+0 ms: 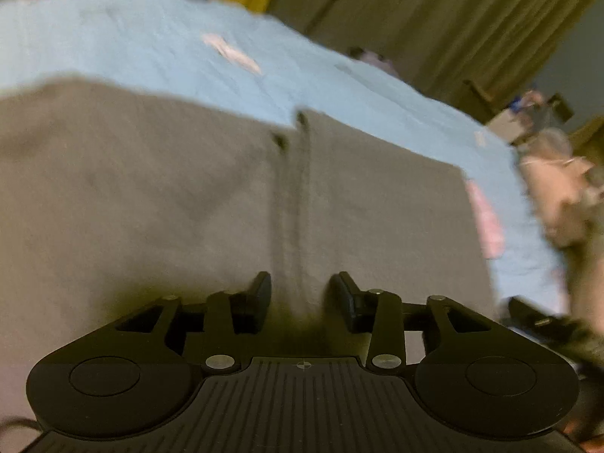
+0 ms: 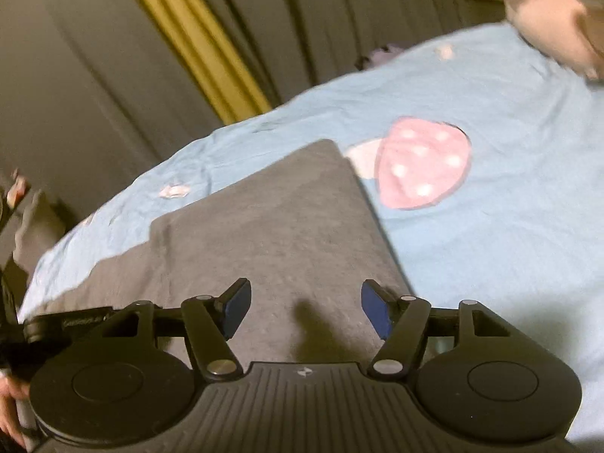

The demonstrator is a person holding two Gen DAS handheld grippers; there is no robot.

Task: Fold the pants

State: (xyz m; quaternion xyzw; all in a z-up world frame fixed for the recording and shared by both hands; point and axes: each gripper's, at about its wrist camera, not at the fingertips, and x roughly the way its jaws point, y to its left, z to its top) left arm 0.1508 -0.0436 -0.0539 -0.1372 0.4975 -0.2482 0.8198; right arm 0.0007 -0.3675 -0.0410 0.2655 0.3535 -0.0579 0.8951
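Observation:
Grey pants (image 1: 170, 196) lie flat on a light blue bed cover (image 1: 132, 37), with a dark drawstring (image 1: 298, 173) running down their middle. My left gripper (image 1: 302, 292) hovers just above the grey cloth near the drawstring, jaws apart, nothing pressed between the pads. In the right wrist view the same pants (image 2: 264, 226) show a folded far corner beside a pink mushroom print (image 2: 422, 162). My right gripper (image 2: 305, 302) stands wide open over the cloth, holding nothing. Both views are blurred.
Olive curtains (image 2: 94, 56) with a yellow strip (image 2: 196, 37) hang behind the bed. A pinkish soft bundle (image 2: 547, 19) sits at the bed's far right corner. Cluttered items (image 1: 528, 113) stand beyond the bed edge. A person's hand (image 2: 9, 411) shows at the lower left.

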